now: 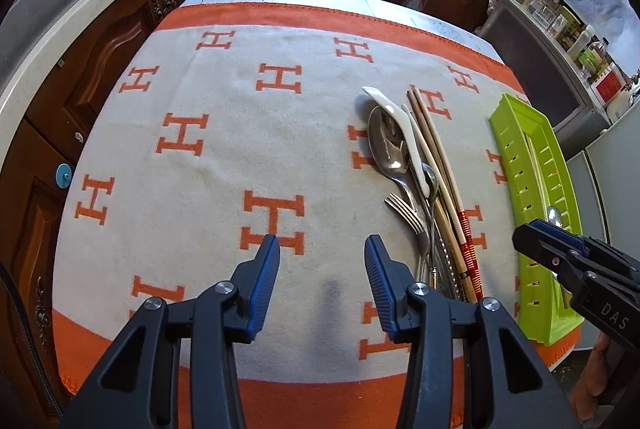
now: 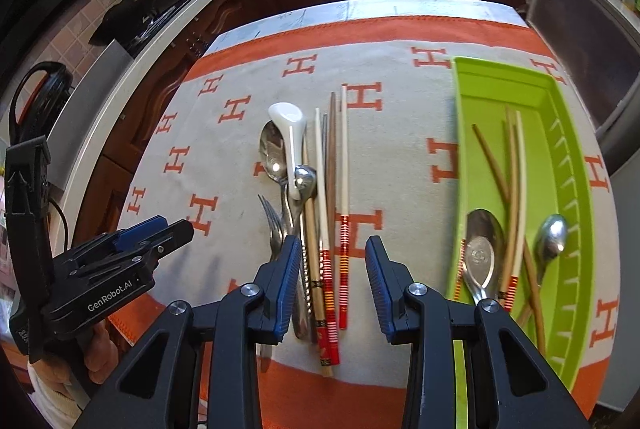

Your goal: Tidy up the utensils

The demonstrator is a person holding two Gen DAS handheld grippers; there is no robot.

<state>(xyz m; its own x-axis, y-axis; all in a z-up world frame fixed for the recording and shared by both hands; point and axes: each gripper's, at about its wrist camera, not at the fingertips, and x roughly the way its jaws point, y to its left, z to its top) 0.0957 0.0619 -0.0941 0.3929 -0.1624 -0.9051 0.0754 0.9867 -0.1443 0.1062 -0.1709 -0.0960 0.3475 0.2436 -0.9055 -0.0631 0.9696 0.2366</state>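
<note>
On cloth-covered surface [image 2: 240, 157], loose metal and wooden utensil pile [image 2: 316, 197] lay just beside slotted lime-green plastic tray [image 2: 560, 149], already part-filled. Left hand-held gripper [image 1: 322, 249], right hand-held gripper [image 2: 333, 249] both released, empty, poised for next pick.

One tray [image 2: 500, 85], one white spoon [image 2: 289, 133]

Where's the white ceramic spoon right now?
The white ceramic spoon lies in the loose utensil pile on the orange-and-grey cloth, overlapping the large metal spoon, left of the chopsticks and the green tray.
</note>
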